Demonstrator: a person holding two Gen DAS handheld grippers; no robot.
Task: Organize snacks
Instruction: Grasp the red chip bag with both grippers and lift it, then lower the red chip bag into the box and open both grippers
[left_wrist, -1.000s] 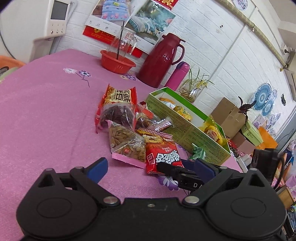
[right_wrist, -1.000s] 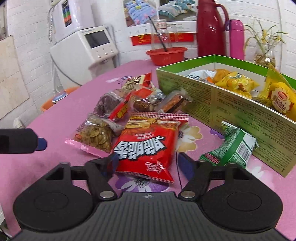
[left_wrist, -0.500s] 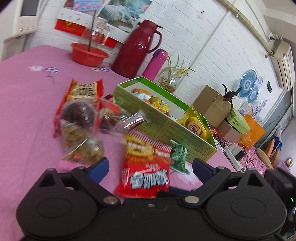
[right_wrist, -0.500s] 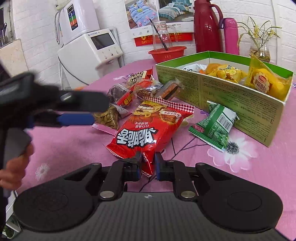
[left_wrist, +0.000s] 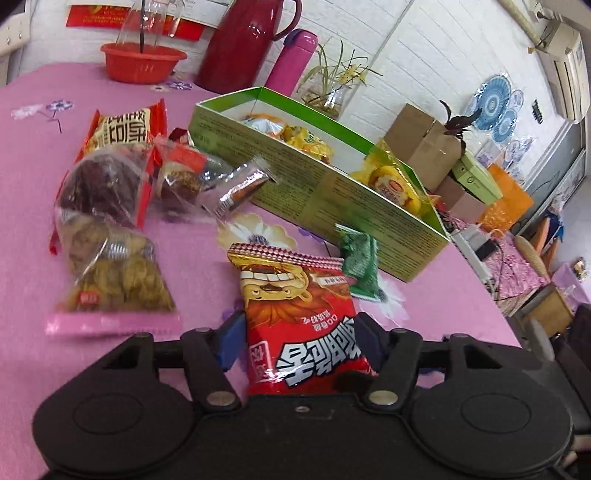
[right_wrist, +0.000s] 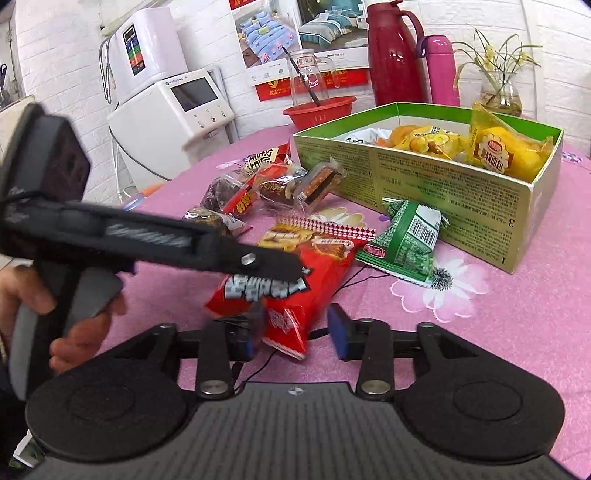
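Note:
A red snack bag (left_wrist: 299, 325) is raised off the pink tablecloth at its near end. My left gripper (left_wrist: 299, 336) has its jaws closing, and both blue pads press on the bag's sides. In the right wrist view the left gripper (right_wrist: 291, 269), held by a hand, comes in from the left over the red bag (right_wrist: 295, 291). My right gripper (right_wrist: 295, 336) has its jaws opening; the bag's near corner hangs between the pads without being pressed. The green box (left_wrist: 332, 192) beyond holds yellow snack packs.
A green packet (left_wrist: 360, 262) lies against the box (right_wrist: 424, 177). To the left lie a bag of nuts (left_wrist: 114, 273) and several wrapped snacks (left_wrist: 99, 184). A red jug (left_wrist: 247, 44), a pink bottle (left_wrist: 291, 55) and a red basin (left_wrist: 142, 62) stand behind. A white appliance (right_wrist: 170, 110) stands beyond the table's left edge.
My left gripper swung across to the red bag and narrowed its jaws onto it. My right gripper, shut on the bag's corner half a second ago, has opened.

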